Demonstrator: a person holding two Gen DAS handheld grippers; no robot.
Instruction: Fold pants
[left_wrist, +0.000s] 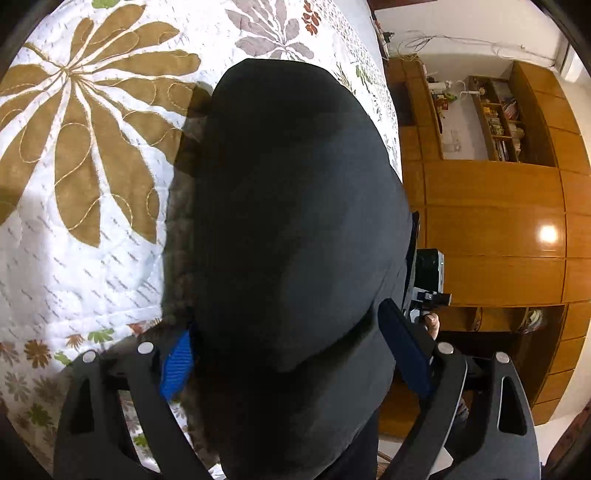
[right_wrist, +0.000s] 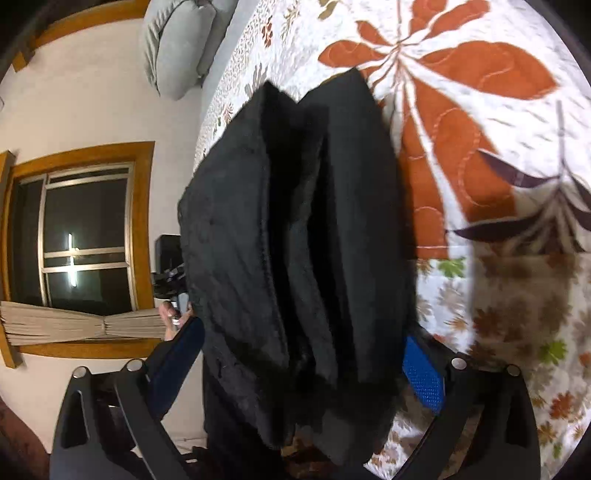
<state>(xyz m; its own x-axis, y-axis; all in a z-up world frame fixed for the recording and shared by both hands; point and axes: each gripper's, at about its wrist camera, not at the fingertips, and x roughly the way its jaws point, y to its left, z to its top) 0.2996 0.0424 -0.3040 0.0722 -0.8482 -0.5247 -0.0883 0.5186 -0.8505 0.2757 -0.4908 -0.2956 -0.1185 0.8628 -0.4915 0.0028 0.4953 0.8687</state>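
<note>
The black pants (left_wrist: 288, 221) hang in front of the left wrist camera as one smooth dark sheet above the bed. My left gripper (left_wrist: 291, 354) is shut on the pants; its blue pads (left_wrist: 177, 363) press the cloth from both sides. In the right wrist view the pants (right_wrist: 295, 240) show as several bunched vertical folds. My right gripper (right_wrist: 306, 365) is shut on this end of the pants, its blue pads (right_wrist: 423, 376) flanking the cloth. The other gripper and a hand show small at each view's edge.
A quilted white bedspread with big floral prints (left_wrist: 81, 147) lies under the pants. Wooden cabinets with shelves (left_wrist: 491, 206) stand beside the bed. A grey pillow (right_wrist: 177, 40), a white wall and a wood-framed window (right_wrist: 85, 236) are on the other side.
</note>
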